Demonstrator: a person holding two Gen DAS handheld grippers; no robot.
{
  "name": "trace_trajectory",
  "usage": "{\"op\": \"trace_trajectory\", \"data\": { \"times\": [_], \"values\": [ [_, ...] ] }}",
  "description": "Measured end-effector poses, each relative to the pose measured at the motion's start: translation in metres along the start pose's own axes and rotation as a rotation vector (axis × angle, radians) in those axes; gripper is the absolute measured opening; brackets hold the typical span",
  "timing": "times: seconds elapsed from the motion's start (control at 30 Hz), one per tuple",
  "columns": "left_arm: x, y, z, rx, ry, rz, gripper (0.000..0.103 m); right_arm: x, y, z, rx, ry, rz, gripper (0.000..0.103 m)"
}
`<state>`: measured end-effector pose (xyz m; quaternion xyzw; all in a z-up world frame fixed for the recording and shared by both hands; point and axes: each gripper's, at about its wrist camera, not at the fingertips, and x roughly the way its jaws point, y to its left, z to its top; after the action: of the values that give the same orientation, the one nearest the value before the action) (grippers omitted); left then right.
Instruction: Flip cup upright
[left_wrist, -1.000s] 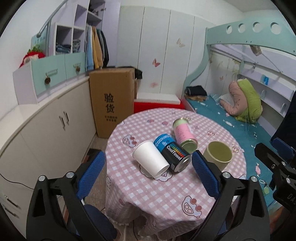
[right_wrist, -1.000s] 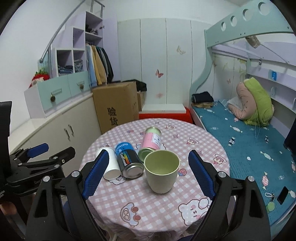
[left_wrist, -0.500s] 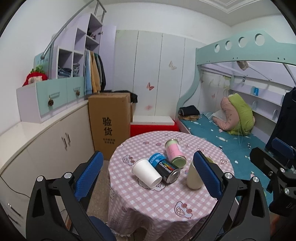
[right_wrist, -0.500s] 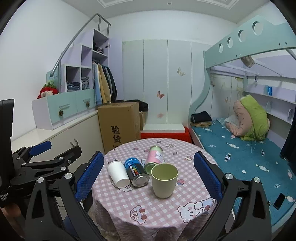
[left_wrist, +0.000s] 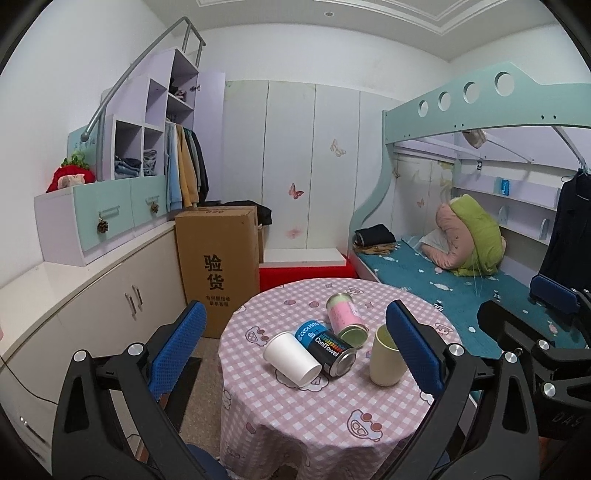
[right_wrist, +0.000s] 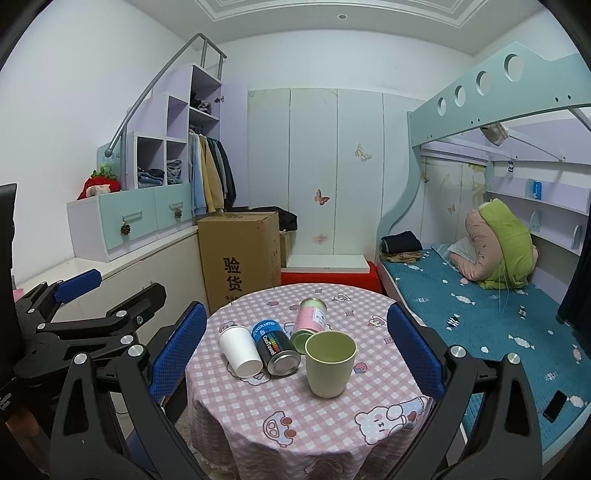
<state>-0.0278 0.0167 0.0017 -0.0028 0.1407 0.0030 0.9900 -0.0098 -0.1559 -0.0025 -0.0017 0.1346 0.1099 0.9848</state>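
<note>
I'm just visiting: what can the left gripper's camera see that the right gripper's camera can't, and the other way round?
Only the left wrist view shows the right gripper from the side, near the bed. Only the right wrist view shows the left gripper from the side, the inside of the green cup, and a dark phone on the bed. Both show the round table with the white paper cup lying on its side, the dark can, the pink can and the cardboard box.
</note>
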Motion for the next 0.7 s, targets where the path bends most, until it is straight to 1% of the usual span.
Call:
{"op": "trace_trajectory", "data": {
  "times": [0.7],
  "values": [
    [0.0023, 0.0000, 0.0053, 0.003, -0.017, 0.007, 0.098, 0.0010, 0.0018, 0.0004, 0.004, -0.004, 0.004, 0.095]
  ]
}}
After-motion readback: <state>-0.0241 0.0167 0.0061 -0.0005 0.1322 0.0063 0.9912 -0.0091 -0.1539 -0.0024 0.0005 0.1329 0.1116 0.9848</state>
